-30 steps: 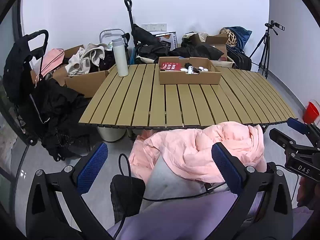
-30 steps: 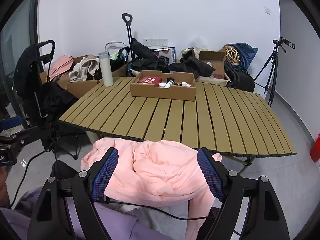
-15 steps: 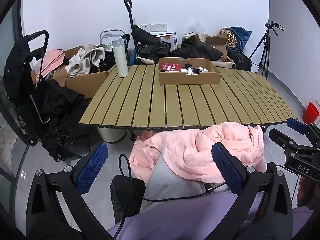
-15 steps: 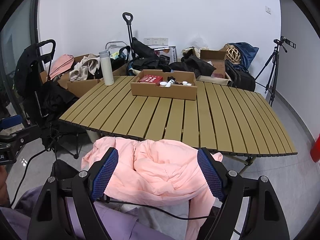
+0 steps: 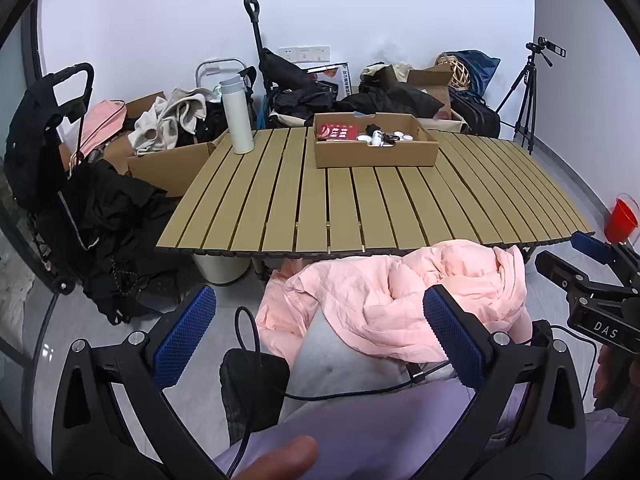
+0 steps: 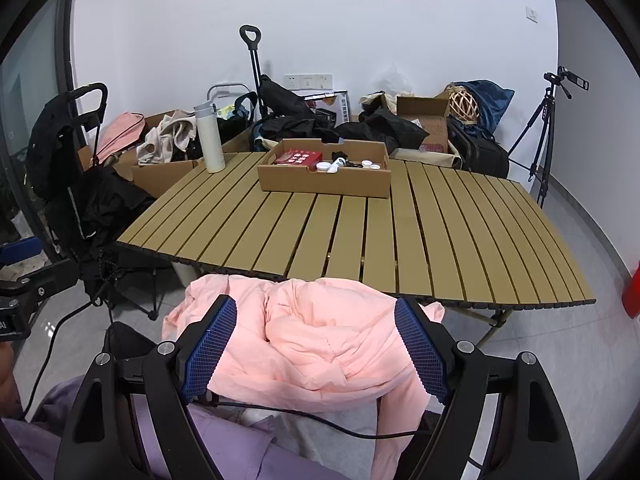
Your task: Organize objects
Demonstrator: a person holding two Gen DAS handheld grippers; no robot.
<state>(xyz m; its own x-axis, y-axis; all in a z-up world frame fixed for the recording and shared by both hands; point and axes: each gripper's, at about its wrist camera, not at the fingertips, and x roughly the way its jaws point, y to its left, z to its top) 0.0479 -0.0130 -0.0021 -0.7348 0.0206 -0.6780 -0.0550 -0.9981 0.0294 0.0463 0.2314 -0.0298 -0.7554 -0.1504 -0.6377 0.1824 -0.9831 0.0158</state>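
A cardboard tray (image 6: 324, 184) is set toward the far middle of the counter (image 6: 400, 240), and a box (image 6: 298, 157) is laid in its left part with small jars (image 6: 326, 167) to the right of it. A flask (image 6: 210, 138) is stood upright at the far left corner of the counter, well apart from the tray. A jacket (image 6: 316, 344) is heaped before the near edge of the counter. A tripod (image 6: 546, 128) is placed on the floor beyond the right end.

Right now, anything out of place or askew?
Pink jacket is crumpled on the person's lap, off the table. On the table, the bottle stands upright and the box sits flat. Both grippers are open.
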